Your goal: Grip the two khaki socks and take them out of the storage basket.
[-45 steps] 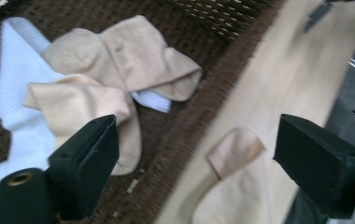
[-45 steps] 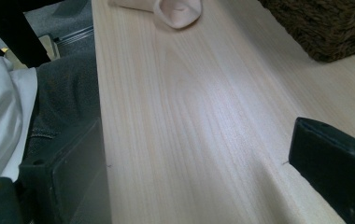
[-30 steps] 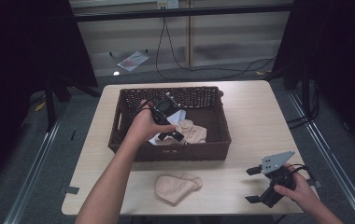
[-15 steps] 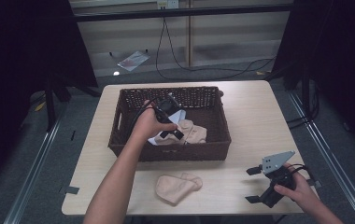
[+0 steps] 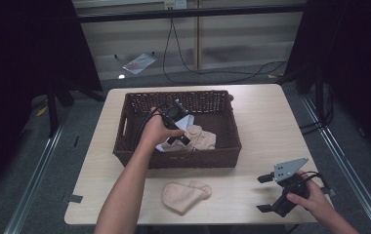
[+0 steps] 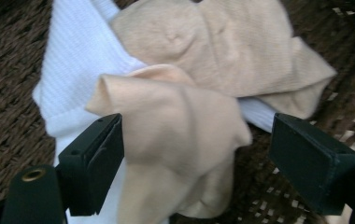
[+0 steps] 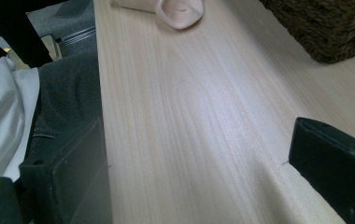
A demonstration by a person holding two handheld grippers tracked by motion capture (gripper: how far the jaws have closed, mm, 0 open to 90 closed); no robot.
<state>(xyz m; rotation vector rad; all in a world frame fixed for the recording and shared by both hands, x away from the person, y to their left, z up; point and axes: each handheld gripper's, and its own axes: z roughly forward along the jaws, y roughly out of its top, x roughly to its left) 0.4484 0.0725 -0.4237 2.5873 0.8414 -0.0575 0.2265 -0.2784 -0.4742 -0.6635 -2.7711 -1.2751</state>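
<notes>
1. High view: a beige sock [image 5: 200, 139] lies crumpled in a dark wicker basket [image 5: 225, 146] on top of a white sock [image 5: 186, 121]. The left hand-held gripper [image 5: 183, 138] points down into the basket, right over the beige sock, with the forearm reaching in from the near edge and the hand [image 5: 156, 129] wrapped around its body. Well off to that gripper's right, the right hand-held gripper [image 5: 266, 192] rests on the tabletop [image 5: 271, 122], jaws spread wide with nothing between them. A second beige sock [image 5: 186, 195] lies on the tabletop between the two hands.
2. Left gripper view: the beige sock [image 6: 180, 135] is soft, folded and rumpled. The jaws have just been closing and stand wide, a fold of it between them; the left pad touches the cloth, the right stands apart.
3. Right gripper view: the jaws gape over bare tabletop [image 7: 203, 121], holding nothing; the second beige sock [image 7: 178, 11] lies far ahead.
</notes>
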